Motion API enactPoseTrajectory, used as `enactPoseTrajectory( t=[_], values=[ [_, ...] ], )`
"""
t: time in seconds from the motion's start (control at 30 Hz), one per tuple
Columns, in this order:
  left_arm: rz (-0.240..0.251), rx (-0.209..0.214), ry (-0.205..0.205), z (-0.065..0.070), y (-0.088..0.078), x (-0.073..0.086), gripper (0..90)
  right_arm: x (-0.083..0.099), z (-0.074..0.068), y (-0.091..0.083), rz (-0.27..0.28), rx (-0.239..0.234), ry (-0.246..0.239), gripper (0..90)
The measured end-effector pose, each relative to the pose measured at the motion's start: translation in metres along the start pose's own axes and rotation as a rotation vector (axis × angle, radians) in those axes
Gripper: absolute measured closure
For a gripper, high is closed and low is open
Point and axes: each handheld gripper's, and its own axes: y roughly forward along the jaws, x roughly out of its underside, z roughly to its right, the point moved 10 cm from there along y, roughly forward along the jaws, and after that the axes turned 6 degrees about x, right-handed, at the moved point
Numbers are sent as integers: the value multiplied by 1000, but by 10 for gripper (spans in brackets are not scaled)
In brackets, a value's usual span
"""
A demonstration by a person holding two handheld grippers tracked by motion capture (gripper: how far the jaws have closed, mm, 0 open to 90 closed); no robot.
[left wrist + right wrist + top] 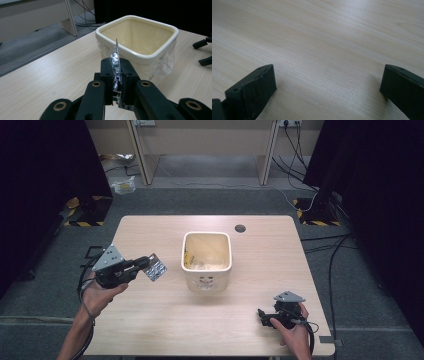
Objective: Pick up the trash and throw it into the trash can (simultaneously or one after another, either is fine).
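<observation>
Got the flat silvery foil blister pack (pixel 115 65) pinched edge-up in my left gripper (pixel 146 264) jaws; cream square plastic bin (pixel 206 238) sits just ahead. Right gripper (pixel 261 314) jaws gape wide, idle.

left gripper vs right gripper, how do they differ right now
The left gripper is shut on a blister pack; the right gripper is open with nothing between its jaws. The left one is held up beside the bin; the right one sits low on the table, away from the bin. Both are black and hand-held.
</observation>
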Motion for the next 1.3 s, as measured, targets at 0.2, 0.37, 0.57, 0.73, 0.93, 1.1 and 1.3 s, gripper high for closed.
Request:
enactPoseTrajectory(
  t=[0.2,0.37,0.57,0.73,0.93,1.1,1.3],
  values=[
    [-4,1,17,-3,1,-15,822,0,0,0,1,0,-3,2],
    [0,16,28,-2,7,-29,822,0,0,0,1,0,-3,2],
    [16,37,33,1,17,-46,822,0,0,0,0,0,0,2],
    [23,49,42,3,24,-58,822,0,0,0,1,0,-4,2],
    [14,65,46,7,38,-69,821,0,0,0,2,0,-4,2],
    [17,82,41,11,50,-75,821,0,0,0,2,0,-4,2],
    [13,105,40,17,67,-80,822,0,0,0,1,-1,-5,2]
  ],
)
